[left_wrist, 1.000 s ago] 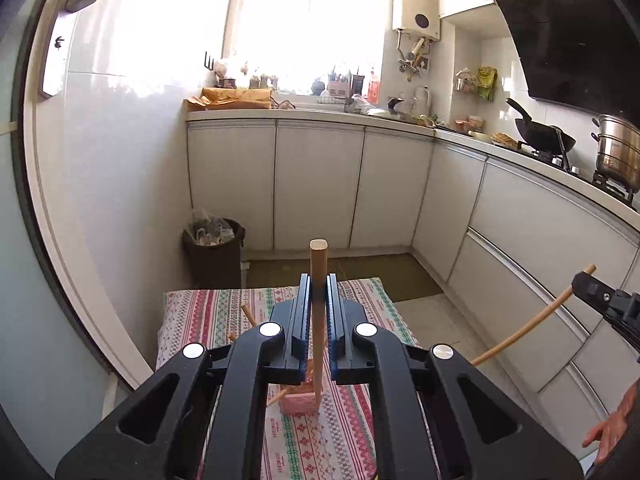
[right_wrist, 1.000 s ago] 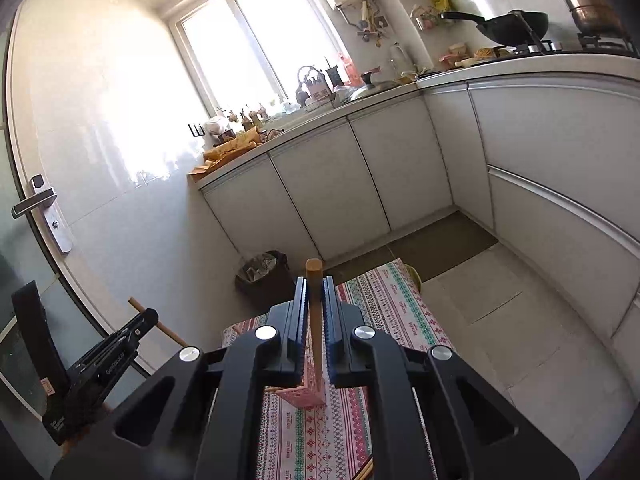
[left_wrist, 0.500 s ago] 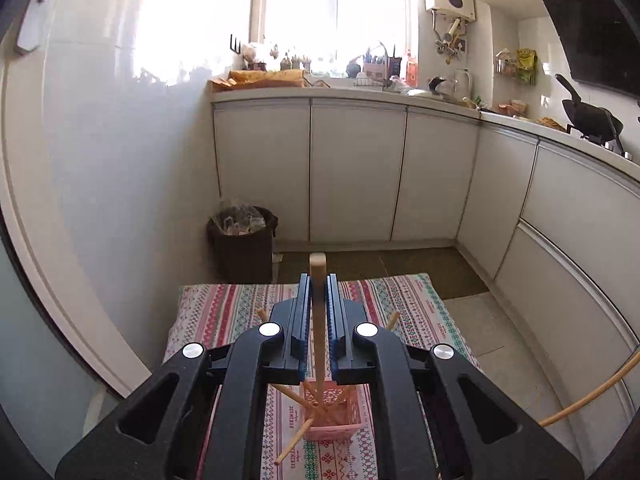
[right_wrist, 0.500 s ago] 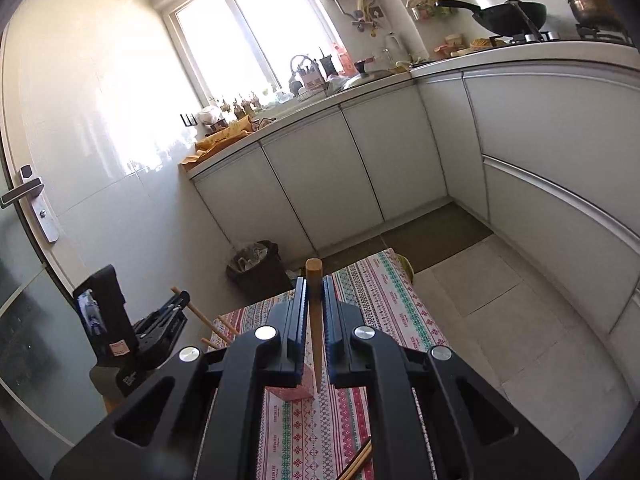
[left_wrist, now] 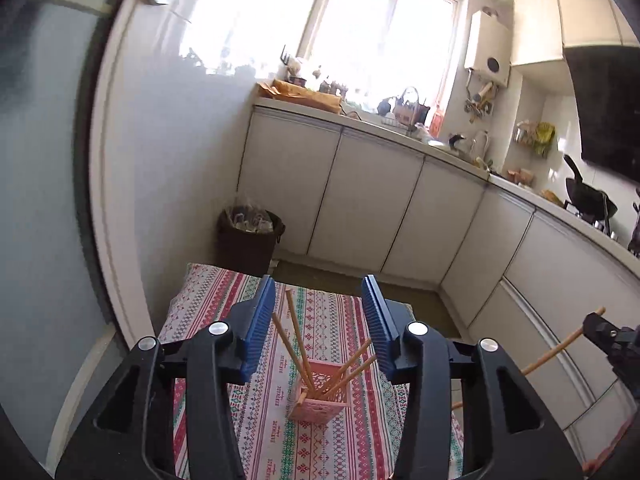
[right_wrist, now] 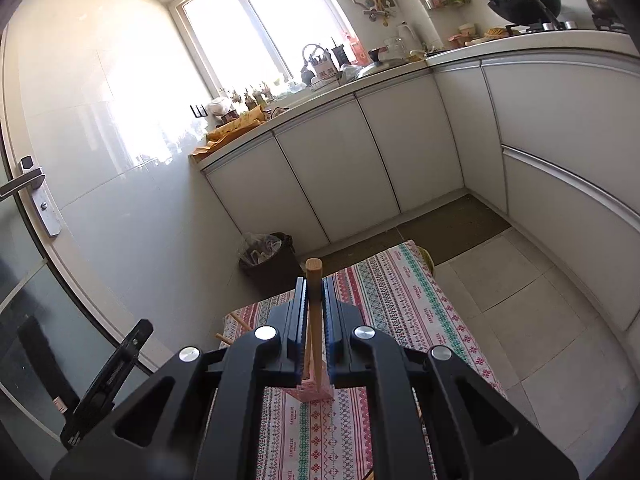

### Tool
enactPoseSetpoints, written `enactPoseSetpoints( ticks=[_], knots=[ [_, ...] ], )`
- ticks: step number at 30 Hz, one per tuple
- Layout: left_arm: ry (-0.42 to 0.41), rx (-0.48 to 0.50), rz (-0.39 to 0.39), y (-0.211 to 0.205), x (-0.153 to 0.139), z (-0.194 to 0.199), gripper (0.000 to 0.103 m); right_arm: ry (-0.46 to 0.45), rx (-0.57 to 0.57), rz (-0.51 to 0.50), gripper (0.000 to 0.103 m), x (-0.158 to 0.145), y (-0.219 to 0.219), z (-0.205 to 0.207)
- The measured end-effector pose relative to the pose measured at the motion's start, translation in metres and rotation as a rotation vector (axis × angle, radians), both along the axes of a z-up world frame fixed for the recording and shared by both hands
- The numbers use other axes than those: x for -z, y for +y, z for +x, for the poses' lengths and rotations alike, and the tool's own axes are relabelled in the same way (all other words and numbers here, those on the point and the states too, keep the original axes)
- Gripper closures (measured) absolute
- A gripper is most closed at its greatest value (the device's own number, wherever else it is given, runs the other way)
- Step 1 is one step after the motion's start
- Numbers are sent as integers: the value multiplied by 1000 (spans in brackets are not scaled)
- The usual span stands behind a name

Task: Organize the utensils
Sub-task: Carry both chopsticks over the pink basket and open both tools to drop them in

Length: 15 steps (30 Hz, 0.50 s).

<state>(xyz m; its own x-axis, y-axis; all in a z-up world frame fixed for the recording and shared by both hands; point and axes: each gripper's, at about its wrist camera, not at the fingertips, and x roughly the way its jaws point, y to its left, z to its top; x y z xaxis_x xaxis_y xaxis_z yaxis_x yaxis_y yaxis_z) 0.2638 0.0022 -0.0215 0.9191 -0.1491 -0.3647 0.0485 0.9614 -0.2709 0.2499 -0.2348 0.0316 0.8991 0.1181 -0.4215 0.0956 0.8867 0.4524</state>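
Observation:
A pink slotted basket (left_wrist: 320, 398) stands on the table's patterned cloth (left_wrist: 280, 440) with several wooden chopsticks (left_wrist: 298, 340) leaning in it. My left gripper (left_wrist: 320, 292) hangs just above and behind it. Its jaws are opening, and the blue pads (left_wrist: 260, 320) stand clear of the sticks that rise between them. My right gripper (right_wrist: 314, 284) is shut on one upright chopstick (right_wrist: 314, 312), whose lower end is over the basket (right_wrist: 316, 393). In the left wrist view the right gripper (left_wrist: 608, 334) shows at the right edge with its stick (left_wrist: 560, 350).
A dark bin (left_wrist: 248, 240) with a bag stands beyond the table's far edge. White cabinets (left_wrist: 360, 200) run along the back and right under a cluttered counter with a wok (right_wrist: 520, 4). A glass door with a handle (right_wrist: 36, 192) is close on the left.
My left gripper opened and let go of its chopstick, which now leans in the basket; its view also rolled. The right gripper kept its stick and came lower toward the basket.

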Motion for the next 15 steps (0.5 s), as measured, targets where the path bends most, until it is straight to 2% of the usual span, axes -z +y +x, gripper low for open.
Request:
enactPoseSetpoints(
  ticks=[2,8,11,15],
  knots=[
    [17,-23,-31,12,4,-13,59,-10,-11,-7,95,-2,9,6],
    [111,-85,33,28,27,-5,59,-43,-33,-40,95,-9,37,29],
    [155,-87,-4,40,35,0,53,-46,-41,-64,95,-6,52,45],
    [164,-102,-17,53,38,1,53,-35,-54,-108,95,7,73,69]
  ],
)
